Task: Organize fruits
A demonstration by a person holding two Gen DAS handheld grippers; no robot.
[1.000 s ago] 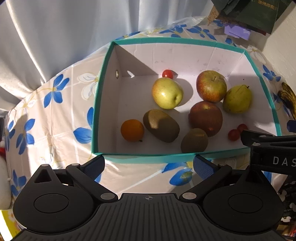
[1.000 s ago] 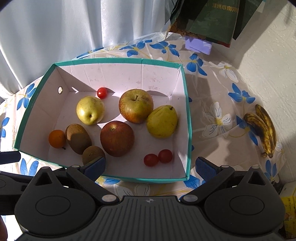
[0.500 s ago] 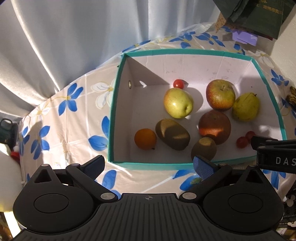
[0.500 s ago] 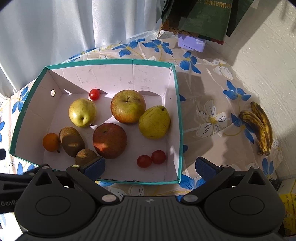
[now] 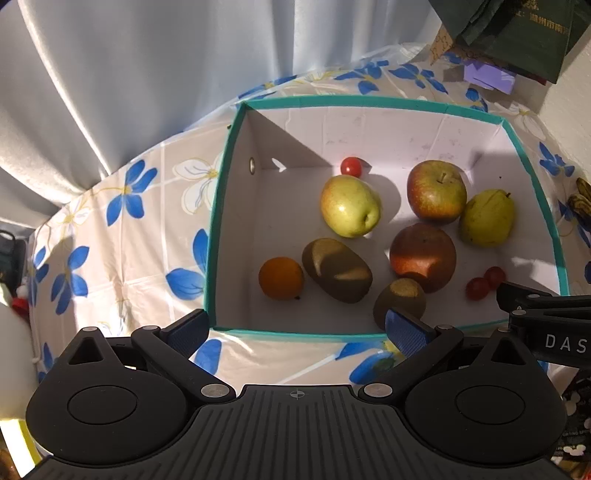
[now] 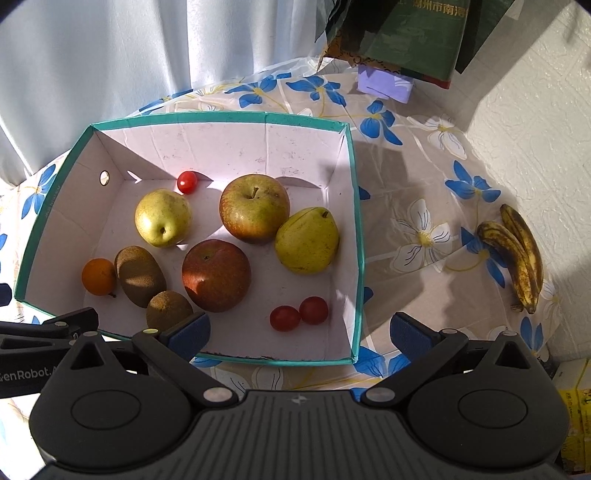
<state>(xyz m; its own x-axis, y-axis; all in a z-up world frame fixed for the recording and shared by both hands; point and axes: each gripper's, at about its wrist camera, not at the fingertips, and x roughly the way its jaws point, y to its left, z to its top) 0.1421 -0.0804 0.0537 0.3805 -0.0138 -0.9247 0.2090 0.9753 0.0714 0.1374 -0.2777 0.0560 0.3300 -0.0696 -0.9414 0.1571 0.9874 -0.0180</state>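
Both grippers have drifted back and slightly left of the box [image 6: 356, 236], nothing inside disturbed. Apples, pears, kiwis, an orange and small tomatoes sit in it; two bananas [image 6: 517, 258] lie well apart on the flowered surface [image 6: 424, 206]. Left gripper [image 5: 295, 326] and right gripper [image 6: 301, 332] hover with jaws spread, empty. Pinching those soft, spotted bananas hard could bruise them.

- "DAS…", cut off at frame edge: on right gripper [image 5: 546, 314] arm.
- "GenRobot.A…", partly cut: on left gripper [image 6: 48, 332] arm.
- Chinese chars on green packet [image 6: 417, 33], far right; not fully legible.
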